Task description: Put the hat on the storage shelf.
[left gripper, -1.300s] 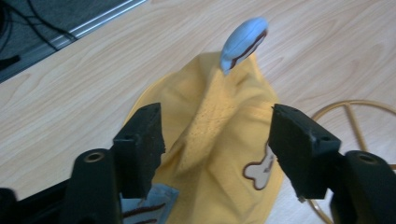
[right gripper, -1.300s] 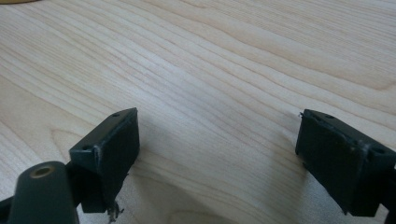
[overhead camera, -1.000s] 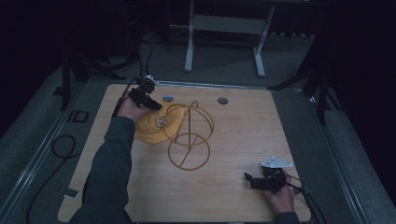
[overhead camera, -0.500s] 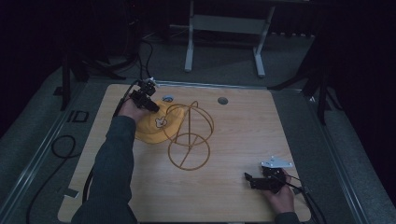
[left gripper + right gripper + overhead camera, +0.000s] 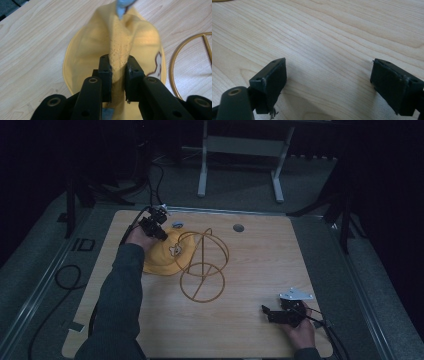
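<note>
- Pinching a raised fold of the yellow hat (image 5: 117, 50), the left gripper (image 5: 117, 75) has its jaws pressed onto the fabric, which bunches into a ridge between them; the grip looks set for lifting the hat off the table (image 5: 260, 255).
- In the high view the hat (image 5: 162, 257) lies at the table's far left, partly under the near edge of the gold wire stand (image 5: 202, 265), and the left gripper (image 5: 156, 229) sits at the hat's far side, arm stretched forward to reach it.
- The stand is made of wire rings with a straight rod; one ring lies flat on the wood while another tilts up over the hat, so I judge the hat may be meant to hang on or be freed from it. Which of the two, I cannot tell.
- The right gripper (image 5: 272, 314) rests near the table's front right, well apart from hat and stand, probably parked until needed.
- Its own view shows the jaws spread wide over bare wood, holding nothing (image 5: 327, 82).
- A small patch with a dark outline (image 5: 157, 63) marks the hat's side toward the stand.
</note>
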